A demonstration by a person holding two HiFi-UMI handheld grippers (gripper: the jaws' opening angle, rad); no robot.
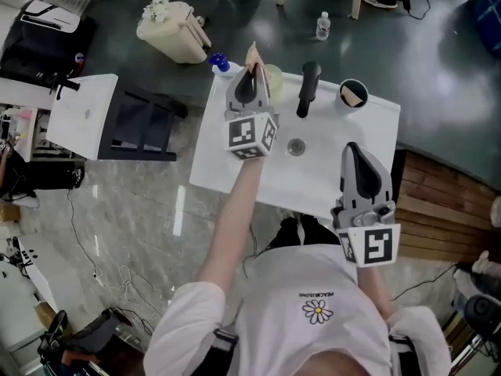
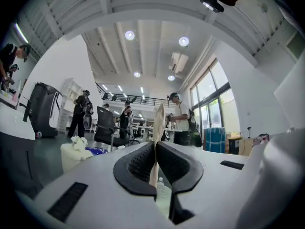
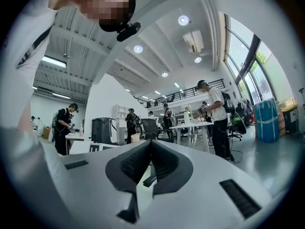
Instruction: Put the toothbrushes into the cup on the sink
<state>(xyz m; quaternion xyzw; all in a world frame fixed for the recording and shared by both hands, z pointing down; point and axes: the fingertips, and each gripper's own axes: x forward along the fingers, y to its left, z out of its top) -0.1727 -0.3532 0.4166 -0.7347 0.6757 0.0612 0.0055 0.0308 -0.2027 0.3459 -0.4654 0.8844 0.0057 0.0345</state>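
My left gripper (image 1: pixel 251 70) is shut on a tan toothbrush (image 1: pixel 253 53), which stands upright between the pads (image 2: pixel 158 123). It hovers at the back left of the white sink (image 1: pixel 368 143), right beside a pale translucent cup (image 1: pixel 273 77). That cup shows just below the closed jaws (image 2: pixel 162 194) in the left gripper view. A dark-rimmed cup (image 1: pixel 352 94) stands at the sink's back right, past the black faucet (image 1: pixel 308 88). My right gripper (image 1: pixel 355 151) hangs over the sink's front right, shut with nothing between its pads (image 3: pixel 150 149).
The drain (image 1: pixel 295 146) lies mid-basin. A cream bin (image 1: pixel 176 31) and a blue object (image 1: pixel 219 61) sit behind the sink's left corner. A white cabinet (image 1: pixel 82 116) and black rack (image 1: pixel 145 124) stand to the left. A bottle (image 1: pixel 322 26) is on the floor behind.
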